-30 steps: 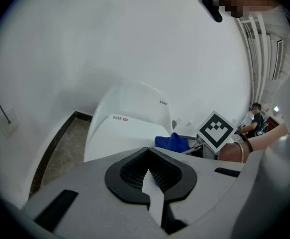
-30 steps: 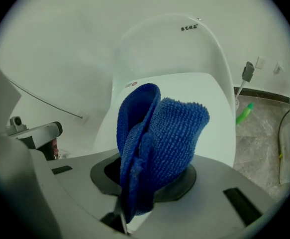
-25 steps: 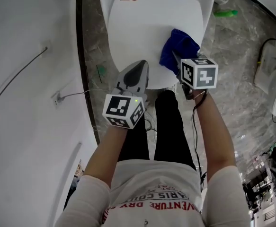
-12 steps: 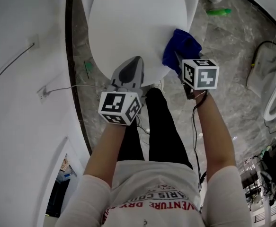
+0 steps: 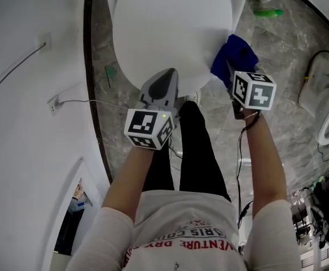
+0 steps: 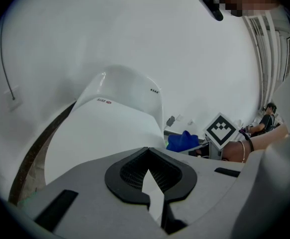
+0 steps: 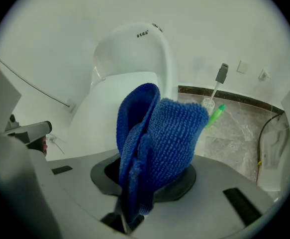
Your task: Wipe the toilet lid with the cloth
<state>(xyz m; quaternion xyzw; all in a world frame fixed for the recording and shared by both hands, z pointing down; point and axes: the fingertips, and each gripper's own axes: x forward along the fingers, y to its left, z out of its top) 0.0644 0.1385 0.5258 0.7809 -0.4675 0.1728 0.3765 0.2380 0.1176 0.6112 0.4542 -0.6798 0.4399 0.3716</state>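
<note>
**Presently: cloth at right edge of lid, clamped in right gripper**

Right gripper [image 5: 231, 72]: jaws closed on the blue cloth [image 5: 236, 52]. In the right gripper view the cloth stands up out of the clamp in a folded bunch, with ribbed weave on the near fold, and fills the middle of the view.

Cloth position, head view: at the right front rim of the toilet lid [image 5: 170, 33]. Its left edge sits by the rim and the bulk of it lies over the marble floor [image 5: 283, 66]. Cannot tell whether it touches the lid.

Left gripper [image 5: 165, 79]: jaws drawn together, nothing held. The left gripper view shows only a thin wedge of white lid between them. Its tip lies over the front edge of the lid, left of the right gripper and well apart from the cloth.

Lid: white, closed, with a small red mark near the hinge end. The white cistern [image 7: 135, 49] rises behind it.

Surroundings: a green-handled brush [image 5: 267, 13] lies on the floor to the right of the toilet. A thin cable [image 5: 12, 95] runs along the white wall [image 5: 29, 151] on the left. The person's black trouser legs [image 5: 192, 151] stand just below the front of the lid, between the two forearms.
</note>
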